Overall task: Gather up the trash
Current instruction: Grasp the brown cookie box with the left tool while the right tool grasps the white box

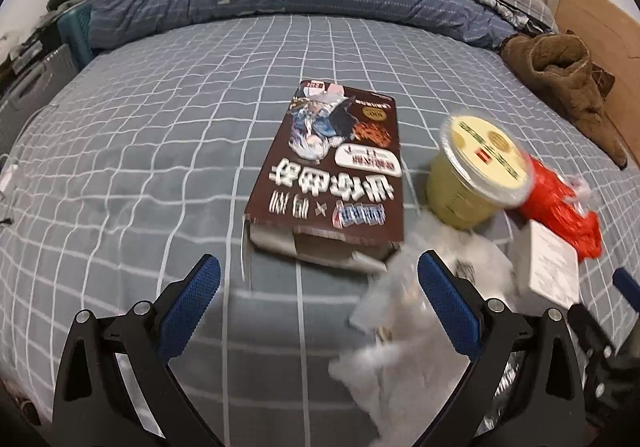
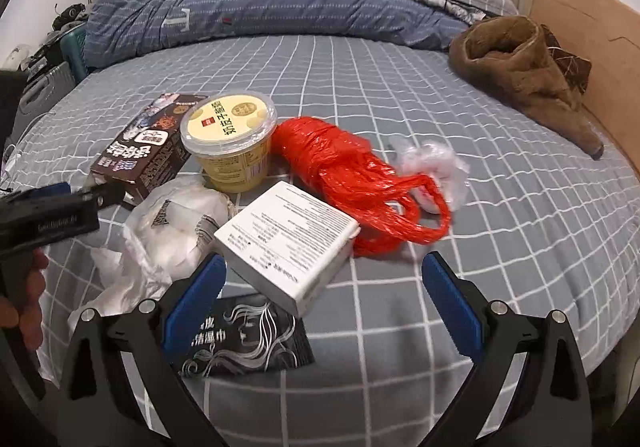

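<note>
Left hand-held gripper [image 1: 319,281] spread wide, empty; right hand-held gripper [image 2: 323,279] spread wide, its left finger beside the white box [image 2: 287,243].

Support: bed with grey-blue white-grid sheet [image 2: 400,87] | centre: brown printed carton [image 2: 148,151], yellow lidded plastic tub [image 2: 232,139], red plastic bag [image 2: 344,175], white flat box [image 2: 288,243] | lower left: crumpled white wrappers [image 2: 176,231], black foil sachet [image 2: 248,339] | upper frame: blue striped quilt [image 2: 260,3] | right: brown fleece garment [image 2: 520,67]

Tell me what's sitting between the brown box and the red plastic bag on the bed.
The yellow lidded cup stands between the brown box and the red plastic bag, close against both; the right wrist view shows it best.
</note>
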Available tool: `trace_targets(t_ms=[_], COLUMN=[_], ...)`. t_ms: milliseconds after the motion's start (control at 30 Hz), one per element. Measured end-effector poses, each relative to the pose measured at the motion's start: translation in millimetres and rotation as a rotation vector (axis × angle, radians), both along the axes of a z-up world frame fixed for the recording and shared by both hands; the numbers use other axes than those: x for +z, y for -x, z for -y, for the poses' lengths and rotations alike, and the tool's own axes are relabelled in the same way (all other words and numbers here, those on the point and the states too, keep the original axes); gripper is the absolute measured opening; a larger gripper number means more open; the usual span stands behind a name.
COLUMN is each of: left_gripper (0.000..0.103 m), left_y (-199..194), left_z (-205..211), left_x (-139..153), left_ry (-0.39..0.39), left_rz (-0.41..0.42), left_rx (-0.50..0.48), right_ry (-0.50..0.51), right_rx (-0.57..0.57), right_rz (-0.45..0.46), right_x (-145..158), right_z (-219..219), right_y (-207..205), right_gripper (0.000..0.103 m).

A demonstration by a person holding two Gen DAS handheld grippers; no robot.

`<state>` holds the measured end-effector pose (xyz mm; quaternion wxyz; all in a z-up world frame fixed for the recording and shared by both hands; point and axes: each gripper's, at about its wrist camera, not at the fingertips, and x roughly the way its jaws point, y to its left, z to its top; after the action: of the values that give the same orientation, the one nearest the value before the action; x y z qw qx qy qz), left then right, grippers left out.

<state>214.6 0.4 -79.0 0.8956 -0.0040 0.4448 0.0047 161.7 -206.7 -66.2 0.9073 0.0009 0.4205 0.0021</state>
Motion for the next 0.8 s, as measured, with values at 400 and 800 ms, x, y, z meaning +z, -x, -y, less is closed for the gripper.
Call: trace_targets(t_ms=[400,800], left_gripper=[0.097,0.093], left_y=[-41.0,-53.4], left_z=[6.7,9.1], left_x=[-12.8,-22.0], left_ry=[-0.003,-0.012], left_rz=[-0.021,0.007], left_rx=[-0.008,0.014], right_ry=[-0.024,-0.075], right_rx=[0.016,0.009], right_rz=[-0.042,-0.079], right_x=[-14.8,-24.3], right_z=[-13.8,-17.9], right_y=[-27.3,-38.3], right_gripper=[0.094,0.094])
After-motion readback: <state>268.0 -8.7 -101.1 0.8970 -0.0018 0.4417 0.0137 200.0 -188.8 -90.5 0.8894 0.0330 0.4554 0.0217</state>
